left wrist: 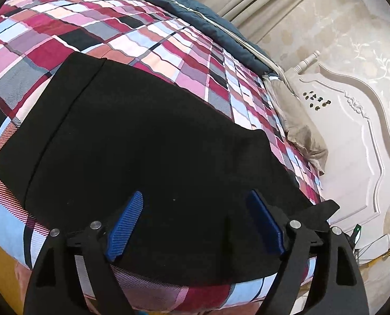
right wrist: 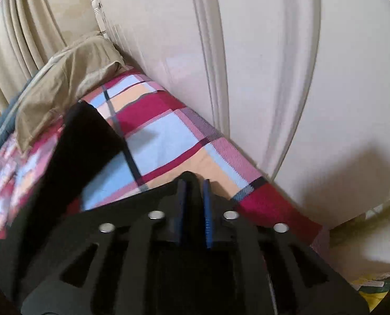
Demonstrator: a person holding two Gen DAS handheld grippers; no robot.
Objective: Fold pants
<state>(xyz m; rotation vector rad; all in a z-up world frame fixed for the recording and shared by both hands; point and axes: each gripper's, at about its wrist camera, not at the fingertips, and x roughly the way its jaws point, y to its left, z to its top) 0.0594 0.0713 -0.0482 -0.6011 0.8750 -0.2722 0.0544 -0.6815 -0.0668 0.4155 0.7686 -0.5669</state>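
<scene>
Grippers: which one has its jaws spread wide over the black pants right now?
The left gripper: its blue pads stand far apart above the black pants, gripping nothing. The right gripper has its pads nearly together.

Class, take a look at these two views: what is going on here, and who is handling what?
A person with a hand-held gripper in each hand is folding black pants on a plaid bedspread. The pants lie flat, apparently already folded over. The left gripper is over their near edge, jaws wide open and gripping nothing. The right gripper, jaws nearly closed with no cloth visibly between them, points at the bedspread near the white headboard.
</scene>
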